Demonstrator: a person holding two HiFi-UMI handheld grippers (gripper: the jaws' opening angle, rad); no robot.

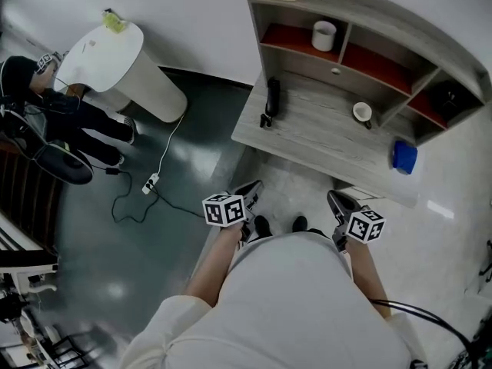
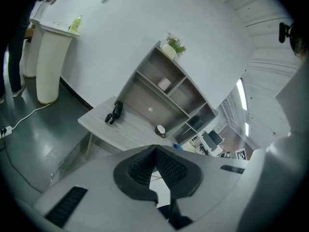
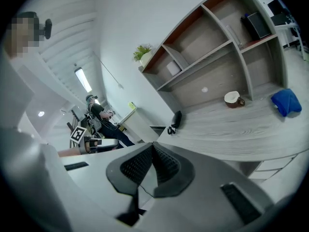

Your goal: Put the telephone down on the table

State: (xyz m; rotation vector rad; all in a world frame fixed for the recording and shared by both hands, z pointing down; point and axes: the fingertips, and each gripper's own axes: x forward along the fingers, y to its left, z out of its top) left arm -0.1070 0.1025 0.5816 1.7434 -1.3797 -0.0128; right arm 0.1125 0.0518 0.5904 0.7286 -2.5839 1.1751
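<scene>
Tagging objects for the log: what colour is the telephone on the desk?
Black; the telephone shows best in the head view.

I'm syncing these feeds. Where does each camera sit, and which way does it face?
Head view: on the person's head, facing steeply down at the desk and floor; shows white-shirted torso, forearms, left claw, right claw.
Left gripper view: on the left claw, looking along its shut jaws toward the desk's shelves; the person's shirt at right.
Right gripper view: on the right claw, jaws shut, facing the desk; the person's shirt at left.
Shared: all three show the black telephone on the desk.
</scene>
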